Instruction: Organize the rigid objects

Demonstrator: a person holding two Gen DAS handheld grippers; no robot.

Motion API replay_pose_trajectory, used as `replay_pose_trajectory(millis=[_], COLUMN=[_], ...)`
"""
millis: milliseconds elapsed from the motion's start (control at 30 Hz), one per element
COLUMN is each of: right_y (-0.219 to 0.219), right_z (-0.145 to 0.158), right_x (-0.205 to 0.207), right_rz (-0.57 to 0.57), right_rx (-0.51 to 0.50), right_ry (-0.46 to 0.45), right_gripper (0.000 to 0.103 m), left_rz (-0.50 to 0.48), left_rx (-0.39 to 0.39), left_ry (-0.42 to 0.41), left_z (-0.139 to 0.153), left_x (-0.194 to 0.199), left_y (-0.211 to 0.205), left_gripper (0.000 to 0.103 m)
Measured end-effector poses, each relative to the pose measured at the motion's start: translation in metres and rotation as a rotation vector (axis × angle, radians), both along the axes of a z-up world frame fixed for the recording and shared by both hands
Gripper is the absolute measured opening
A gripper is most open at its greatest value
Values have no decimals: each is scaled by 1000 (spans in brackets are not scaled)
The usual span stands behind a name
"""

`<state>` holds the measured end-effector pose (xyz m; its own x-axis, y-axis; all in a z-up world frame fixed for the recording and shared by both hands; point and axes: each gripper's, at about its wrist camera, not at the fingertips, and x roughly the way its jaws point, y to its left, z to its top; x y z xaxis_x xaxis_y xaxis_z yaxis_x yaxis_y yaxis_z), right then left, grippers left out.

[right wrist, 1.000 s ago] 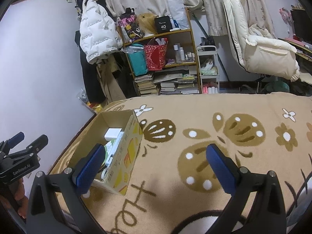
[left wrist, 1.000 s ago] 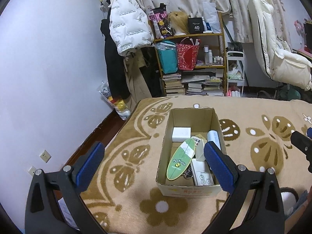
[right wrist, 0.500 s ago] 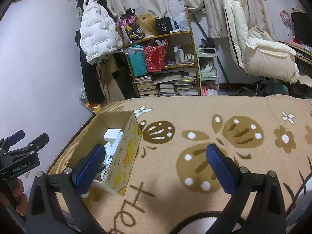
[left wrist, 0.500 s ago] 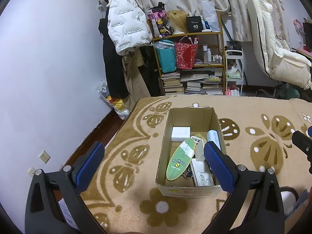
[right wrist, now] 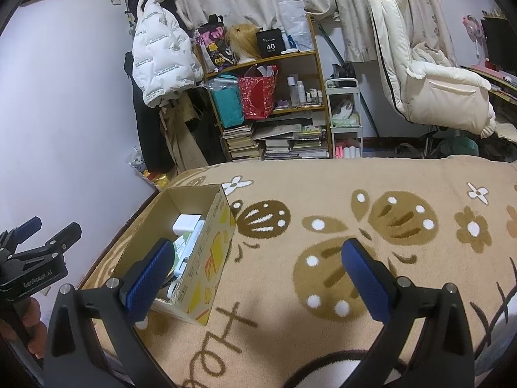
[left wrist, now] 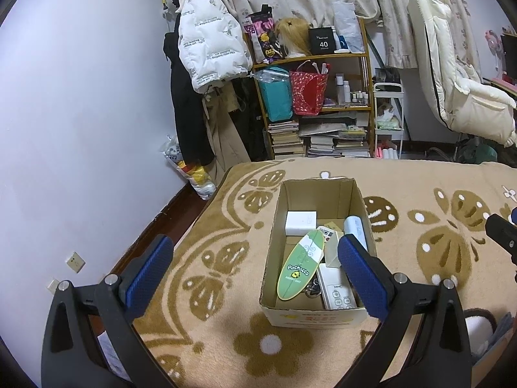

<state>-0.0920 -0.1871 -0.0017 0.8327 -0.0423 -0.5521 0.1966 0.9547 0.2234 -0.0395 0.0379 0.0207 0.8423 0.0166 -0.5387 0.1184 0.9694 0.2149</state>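
Both hand-held grippers, left [left wrist: 252, 270] and right [right wrist: 255, 273], hang empty, blue pads spread apart. The cardboard box [left wrist: 318, 313], at the left camera's 12 o'clock on the patterned blanket [right wrist: 355, 200], holds the surfboard-shaped Pochacco card [left wrist: 300, 266] and white boxes, likely gathered together.

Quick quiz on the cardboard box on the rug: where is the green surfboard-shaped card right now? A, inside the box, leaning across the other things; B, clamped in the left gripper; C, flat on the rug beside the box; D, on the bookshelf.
A: the green card lies slanted inside the cardboard box over the white boxes, and the left gripper is open and holds nothing.
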Motion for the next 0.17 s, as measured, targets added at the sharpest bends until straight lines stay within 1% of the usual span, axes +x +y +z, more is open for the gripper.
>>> replay_pose_trajectory(millis=[167], right_y=[-1], right_z=[0], right_x=[-1], right_rz=[-1], right_rx=[-2], right_ry=[-1], right_gripper=[103], left_rz=[-15], left_rx=[-7], left_ry=[-4], left_z=[0], left_x=[-2], left_y=[-1], left_gripper=[101])
